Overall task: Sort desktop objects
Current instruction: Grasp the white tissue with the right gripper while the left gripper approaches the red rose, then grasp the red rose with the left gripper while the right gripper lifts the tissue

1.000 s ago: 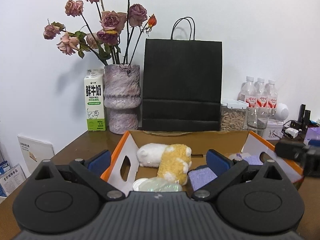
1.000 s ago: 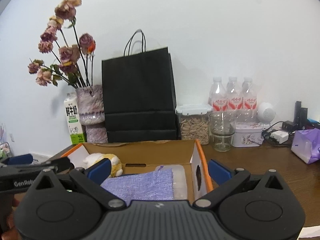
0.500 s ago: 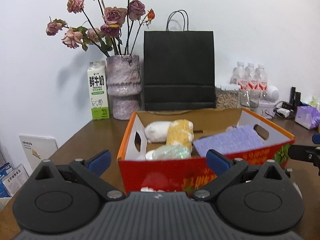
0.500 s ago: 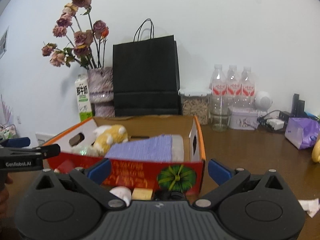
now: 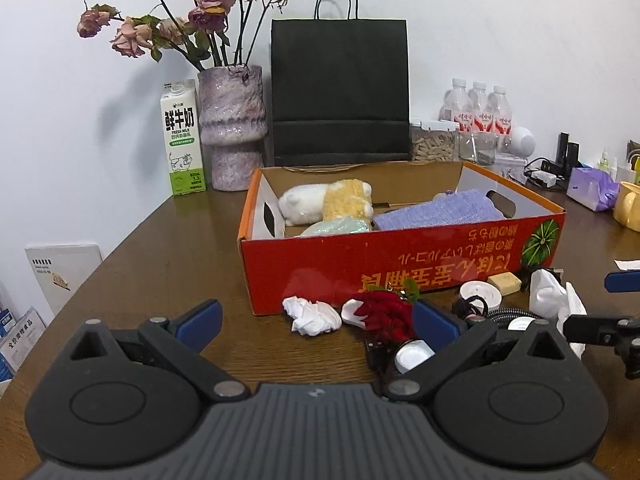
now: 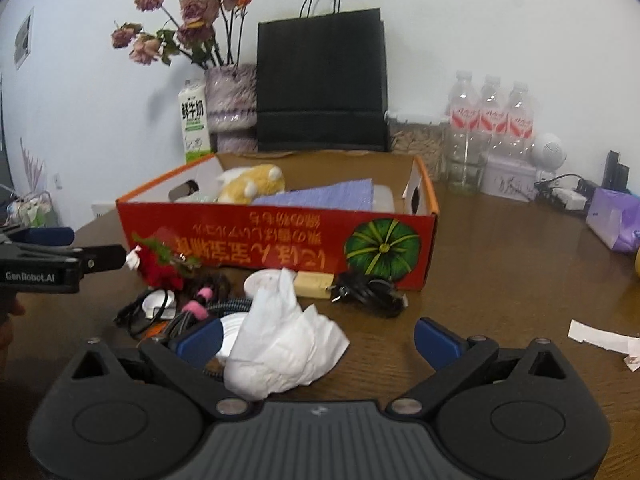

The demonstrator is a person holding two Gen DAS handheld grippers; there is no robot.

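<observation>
Two grippers: left gripper [image 5: 316, 322] and right gripper [image 6: 318, 338], jaws spread wide, nothing held.
Task items: crumpled tissue [image 5: 312, 315], red rose [image 5: 386, 314], large tissue [image 6: 286, 346], cables [image 6: 368, 292], white caps and beige block, strewn on desk [image 5: 168, 256] against near wall of red box [image 5: 400, 264].
Already boxed: plush toy [image 5: 330, 202], purple cloth [image 5: 438, 214].
Risk: tangled cables likely to drag neighbours; tissue apt to tear or slip; both grippers crowding one cluster.
Surface: dark wood grain.
Room: white wall, vase [image 5: 232, 128], milk carton [image 5: 182, 138], black bag [image 5: 340, 92] along far edge.
</observation>
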